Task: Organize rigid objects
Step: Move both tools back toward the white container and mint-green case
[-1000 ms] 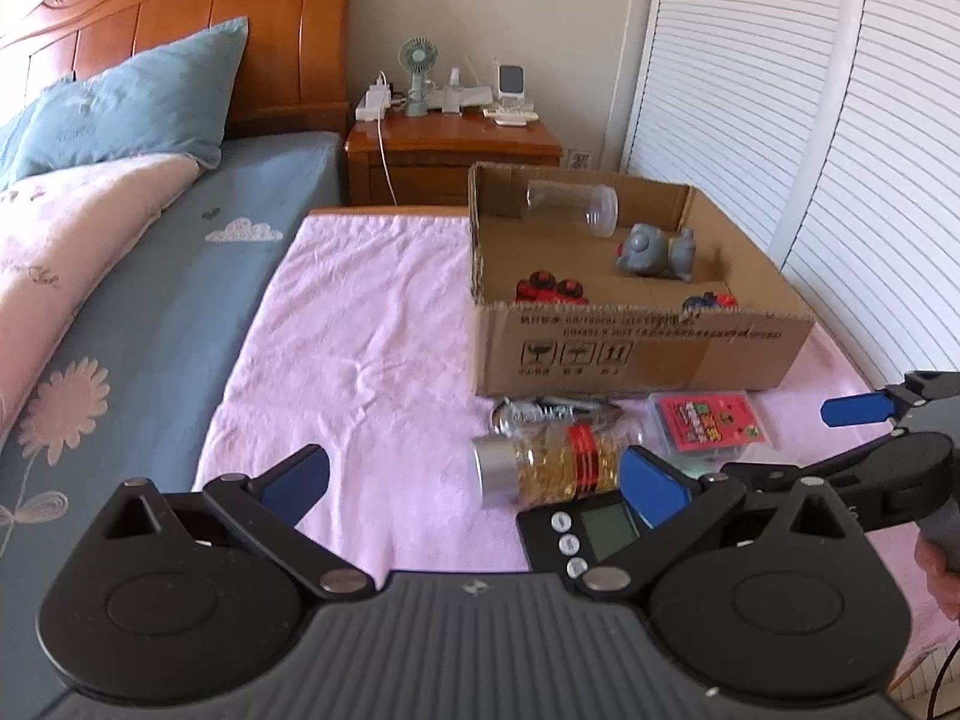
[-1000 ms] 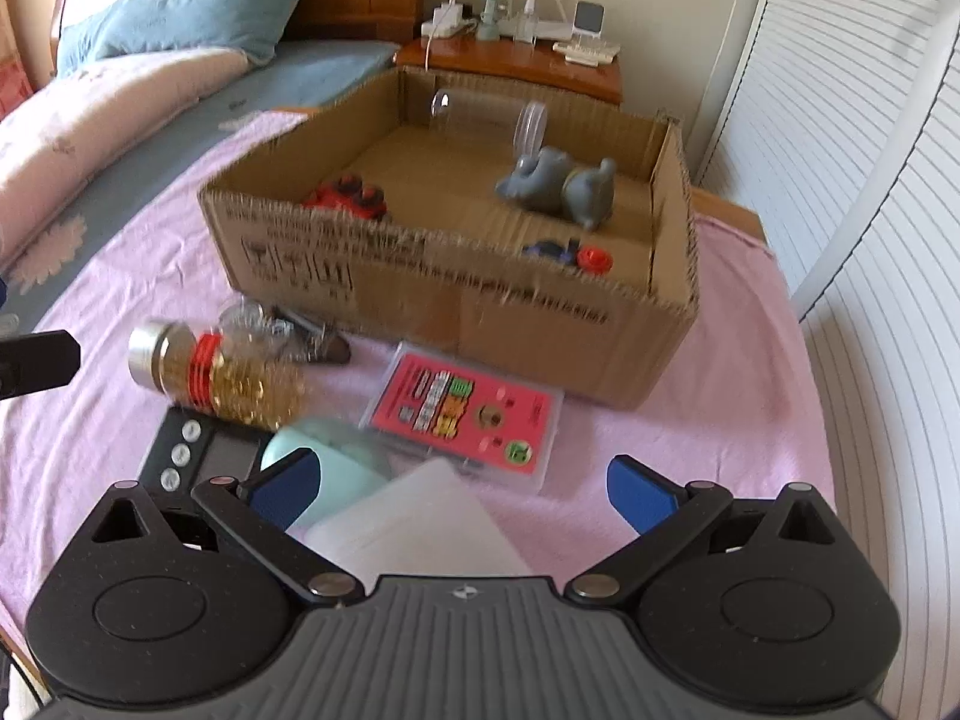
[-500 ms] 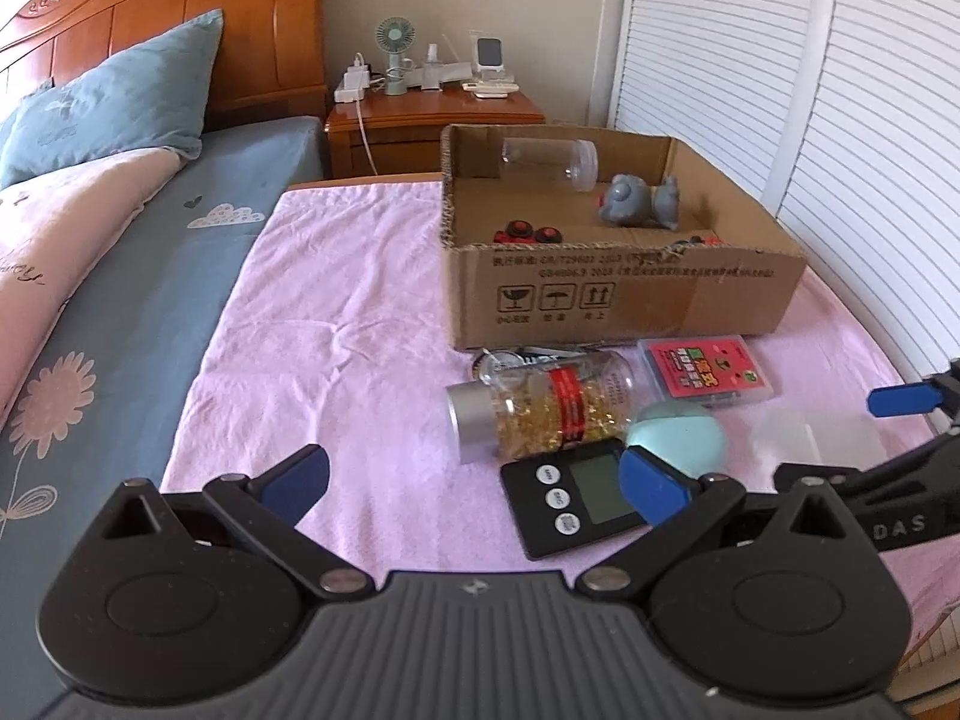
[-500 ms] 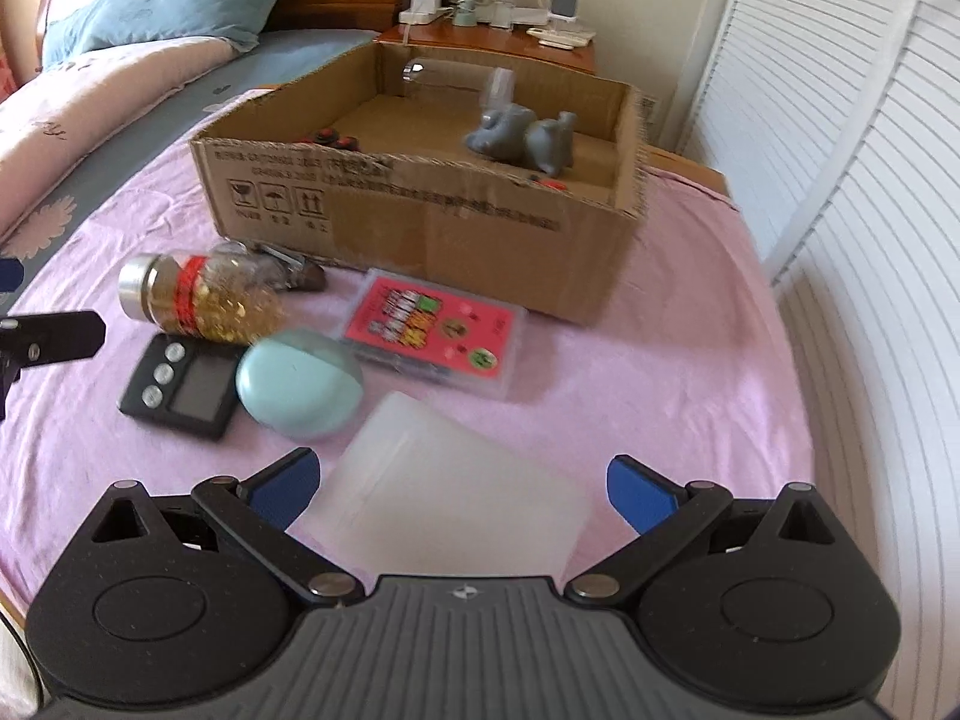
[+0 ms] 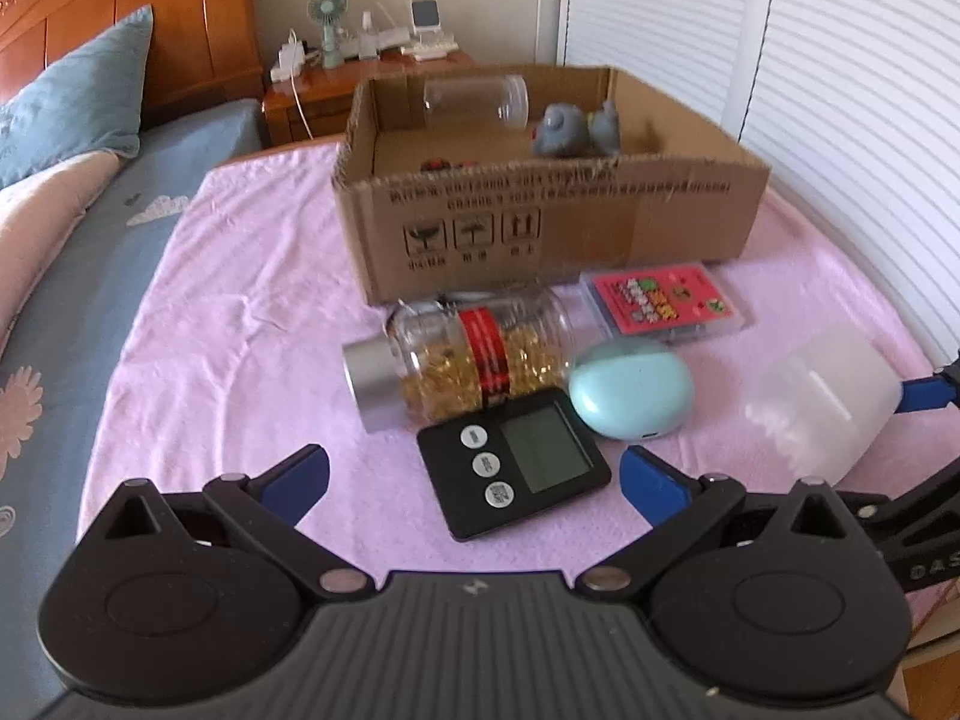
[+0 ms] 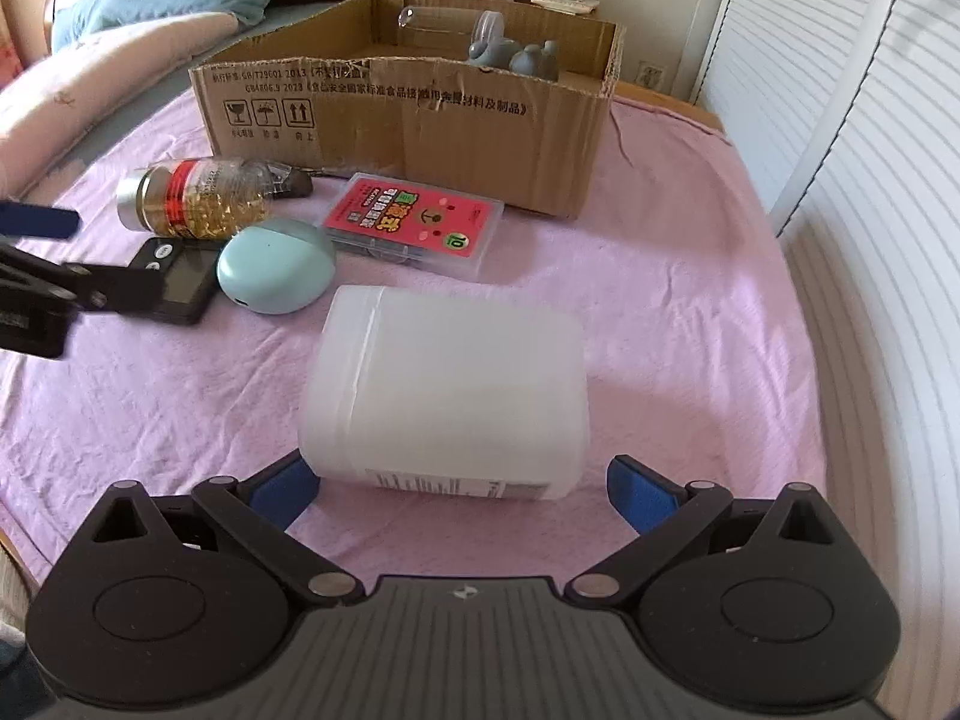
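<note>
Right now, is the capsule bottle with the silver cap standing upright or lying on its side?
Lying on its side. The capsule bottle rests lengthwise on the pink cloth, silver cap pointing sideways, capsules settled along its lower wall.

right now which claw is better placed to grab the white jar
Right. The right claw is open with the white jar lying just ahead between its fingers; the left claw faces the timer instead.
</note>
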